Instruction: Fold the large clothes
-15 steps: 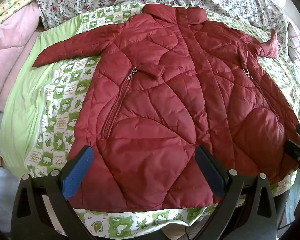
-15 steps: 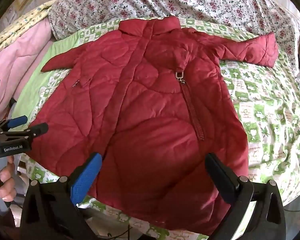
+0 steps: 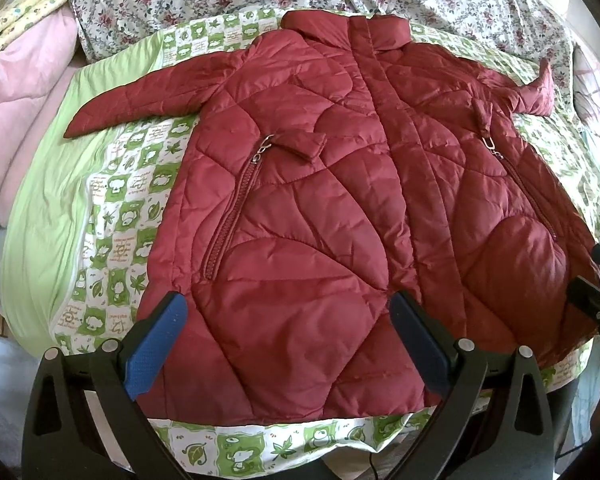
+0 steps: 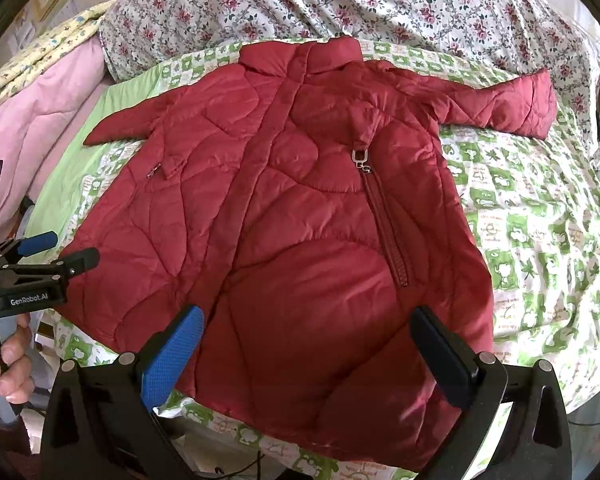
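A dark red quilted jacket (image 3: 340,208) lies flat and face up on the bed, collar away from me, both sleeves spread out to the sides. It also shows in the right wrist view (image 4: 300,220). My left gripper (image 3: 288,320) is open and empty, hovering over the jacket's lower left hem. My right gripper (image 4: 308,332) is open and empty over the lower right hem. The left gripper also shows at the left edge of the right wrist view (image 4: 56,248), held by a hand. The right gripper shows at the right edge of the left wrist view (image 3: 596,280).
The jacket rests on a green and white patterned sheet (image 3: 116,216) with a plain green border (image 3: 40,220). A floral quilt (image 4: 380,0) lies behind the collar. Pink bedding (image 3: 16,92) is piled at the left. The bed's front edge (image 3: 260,448) is just below the hem.
Both grippers have shifted very slightly; the jacket has not moved and both grippers stay open.
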`<action>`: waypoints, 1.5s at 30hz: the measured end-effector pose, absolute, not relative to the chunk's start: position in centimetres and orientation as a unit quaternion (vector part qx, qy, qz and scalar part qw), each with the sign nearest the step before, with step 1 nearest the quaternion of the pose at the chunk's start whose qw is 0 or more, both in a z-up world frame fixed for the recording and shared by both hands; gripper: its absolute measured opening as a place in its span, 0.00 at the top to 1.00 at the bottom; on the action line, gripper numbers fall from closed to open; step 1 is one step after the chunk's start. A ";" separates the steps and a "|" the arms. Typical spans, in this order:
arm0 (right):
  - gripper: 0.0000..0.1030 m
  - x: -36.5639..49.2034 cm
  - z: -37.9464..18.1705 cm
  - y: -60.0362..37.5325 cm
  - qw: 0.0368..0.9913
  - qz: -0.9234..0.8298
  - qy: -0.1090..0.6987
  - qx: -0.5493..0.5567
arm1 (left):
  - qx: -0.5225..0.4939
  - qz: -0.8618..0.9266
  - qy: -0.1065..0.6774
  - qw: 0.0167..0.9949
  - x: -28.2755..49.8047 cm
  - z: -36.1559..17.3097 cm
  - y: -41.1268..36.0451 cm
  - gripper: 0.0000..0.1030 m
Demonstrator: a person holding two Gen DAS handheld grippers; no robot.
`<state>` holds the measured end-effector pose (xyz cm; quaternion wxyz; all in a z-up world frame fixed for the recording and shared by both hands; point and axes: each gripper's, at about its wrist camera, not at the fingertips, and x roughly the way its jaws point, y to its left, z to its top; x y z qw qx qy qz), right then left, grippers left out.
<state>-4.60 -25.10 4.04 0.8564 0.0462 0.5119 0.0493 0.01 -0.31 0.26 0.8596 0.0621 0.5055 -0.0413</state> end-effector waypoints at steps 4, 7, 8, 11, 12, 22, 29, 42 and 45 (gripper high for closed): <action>0.00 -4.6 4.1 -25.1 0.856 0.050 0.512 0.046 | 0.064 -0.040 0.507 0.859 0.0 0.3 -0.3 0.01; 0.00 -4.7 4.0 -25.2 0.856 0.051 0.512 0.048 | 0.063 -0.041 0.506 0.859 0.0 0.3 -0.4 0.01; 0.00 -4.7 4.0 -25.2 0.856 0.051 0.512 0.048 | 0.064 -0.041 0.507 0.859 0.0 0.3 -0.4 0.01; 0.00 -4.4 4.6 -25.4 0.855 0.055 0.512 0.060 | 0.066 -0.041 0.505 0.860 0.0 0.3 -0.6 0.01; 0.00 -4.3 4.6 -25.4 0.856 0.053 0.512 0.056 | 0.067 -0.042 0.506 0.859 0.1 0.3 -0.6 0.01; 0.00 -4.1 3.9 -26.4 0.860 0.038 0.507 0.043 | 0.062 -0.052 0.512 0.855 0.7 0.2 -0.5 0.01; 0.00 -3.3 4.4 -28.6 0.865 0.012 0.499 0.057 | 0.053 -0.053 0.502 0.862 1.6 0.1 -0.3 0.01; 0.00 -0.1 6.3 -35.2 0.887 -0.020 0.445 0.125 | 0.053 -0.047 0.507 0.859 4.1 -0.2 -0.3 0.01; 0.00 1.4 6.3 -37.6 0.883 -0.024 0.442 0.155 | 0.052 -0.044 0.503 0.862 4.9 0.0 -0.2 0.01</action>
